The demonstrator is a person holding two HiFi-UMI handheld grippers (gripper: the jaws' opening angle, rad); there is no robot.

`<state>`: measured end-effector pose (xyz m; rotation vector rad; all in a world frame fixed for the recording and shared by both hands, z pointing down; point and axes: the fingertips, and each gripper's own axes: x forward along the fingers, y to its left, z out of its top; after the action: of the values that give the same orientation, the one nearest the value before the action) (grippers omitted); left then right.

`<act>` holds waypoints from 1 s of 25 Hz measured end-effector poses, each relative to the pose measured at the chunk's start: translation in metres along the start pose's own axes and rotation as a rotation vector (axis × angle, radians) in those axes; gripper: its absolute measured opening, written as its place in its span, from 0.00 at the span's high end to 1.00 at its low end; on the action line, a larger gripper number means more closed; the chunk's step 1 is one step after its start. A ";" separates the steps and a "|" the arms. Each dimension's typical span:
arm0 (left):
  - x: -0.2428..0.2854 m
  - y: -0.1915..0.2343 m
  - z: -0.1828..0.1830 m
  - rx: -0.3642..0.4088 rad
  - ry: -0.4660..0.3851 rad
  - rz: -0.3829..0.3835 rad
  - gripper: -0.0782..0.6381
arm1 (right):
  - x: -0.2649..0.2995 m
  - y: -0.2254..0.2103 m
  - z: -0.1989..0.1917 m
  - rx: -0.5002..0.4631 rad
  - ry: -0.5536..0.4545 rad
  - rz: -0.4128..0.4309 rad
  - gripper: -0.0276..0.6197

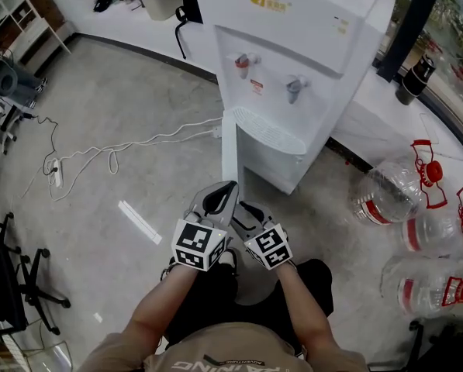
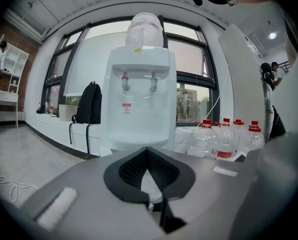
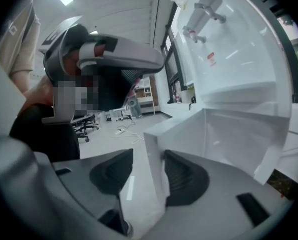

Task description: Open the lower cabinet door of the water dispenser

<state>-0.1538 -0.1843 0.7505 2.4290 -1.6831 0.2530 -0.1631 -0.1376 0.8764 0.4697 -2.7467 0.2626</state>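
Observation:
The white water dispenser point(image 1: 293, 29) stands ahead, also in the left gripper view point(image 2: 141, 99). Its lower cabinet door point(image 1: 229, 152) is swung out toward me on its left side. In the right gripper view the door's free edge point(image 3: 156, 146) sits between the jaws of my right gripper point(image 3: 149, 170); the right pad touches it and a gap shows at the left pad. That gripper point(image 1: 245, 208) is low at the door's bottom corner. My left gripper point(image 1: 222, 191) hovers just beside it, shut on nothing, and faces the dispenser point(image 2: 148, 156).
Large water bottles point(image 1: 394, 196) with red caps lie on the floor to the right. A white cable and power strip point(image 1: 57, 173) trail across the floor at left. An office chair base point(image 1: 18, 281) is near left. A black backpack point(image 2: 89, 104) leans on the ledge.

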 end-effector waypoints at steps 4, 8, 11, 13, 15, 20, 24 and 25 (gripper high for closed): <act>-0.015 0.016 -0.002 -0.028 0.005 0.046 0.88 | 0.025 0.019 0.007 -0.033 0.001 0.061 0.66; -0.028 0.038 -0.006 -0.055 0.004 0.114 0.88 | 0.052 0.029 0.015 -0.022 -0.008 0.093 0.70; -0.041 0.058 -0.008 -0.062 0.004 0.167 0.88 | 0.073 0.036 0.020 -0.033 -0.005 0.115 0.76; -0.050 0.070 -0.013 -0.066 0.020 0.193 0.88 | 0.088 0.041 0.026 -0.053 -0.010 0.134 0.79; -0.056 0.080 -0.017 -0.106 0.024 0.205 0.88 | 0.102 0.043 0.031 -0.069 -0.013 0.149 0.82; -0.064 0.093 -0.018 -0.140 0.017 0.224 0.88 | 0.133 0.050 0.042 -0.068 -0.028 0.191 0.86; -0.064 0.097 -0.019 -0.149 0.014 0.238 0.88 | 0.138 0.048 0.049 -0.050 -0.028 0.197 0.92; -0.063 0.097 -0.019 -0.146 0.012 0.237 0.88 | 0.136 0.047 0.050 -0.050 -0.029 0.194 0.92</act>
<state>-0.2674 -0.1560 0.7582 2.1221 -1.9128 0.1684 -0.3152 -0.1451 0.8736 0.1959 -2.8226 0.2355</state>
